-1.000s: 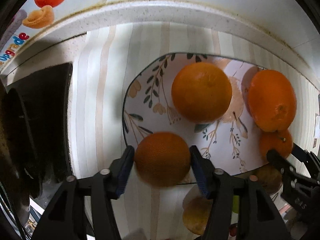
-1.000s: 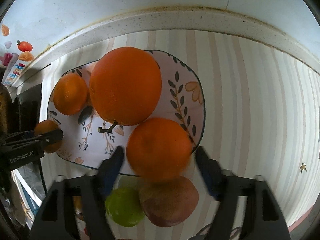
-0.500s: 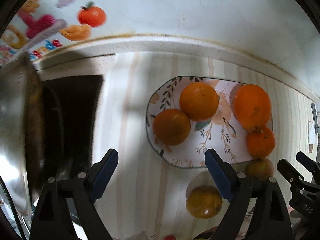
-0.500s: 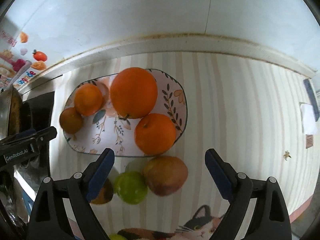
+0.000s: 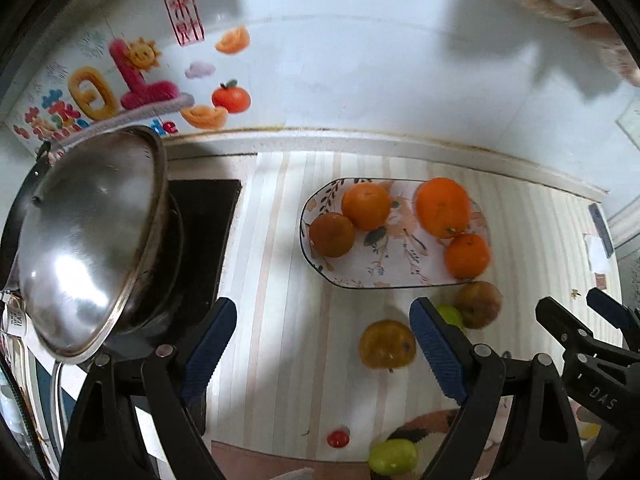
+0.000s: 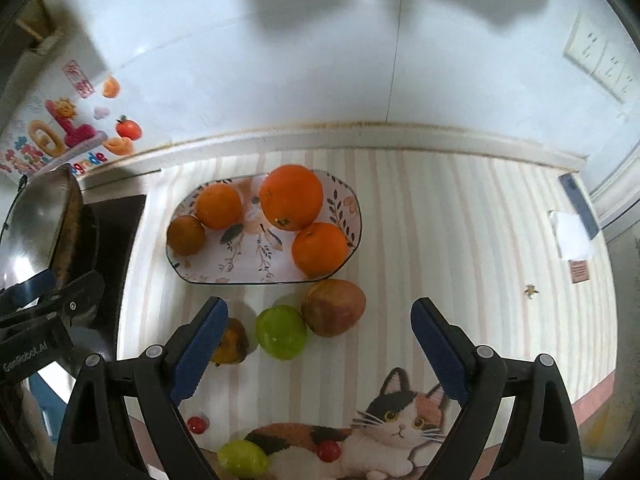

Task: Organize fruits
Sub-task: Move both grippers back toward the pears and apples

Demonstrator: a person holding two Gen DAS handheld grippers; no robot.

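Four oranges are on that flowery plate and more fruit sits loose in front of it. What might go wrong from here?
The plate looks shallow, and the front orange sits near its rim, so a nudge might roll it off. The loose red apple, green apple and yellow fruit lie close together, so grasping one could push its neighbours. Both open grippers, left and right, hover close together and could bump.

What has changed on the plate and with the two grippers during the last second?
Both grippers let go and pulled back. The left gripper released the dark orange at the plate's left end; the right gripper released the small orange at its right end. Both are now open and empty. The other two oranges stayed in place.
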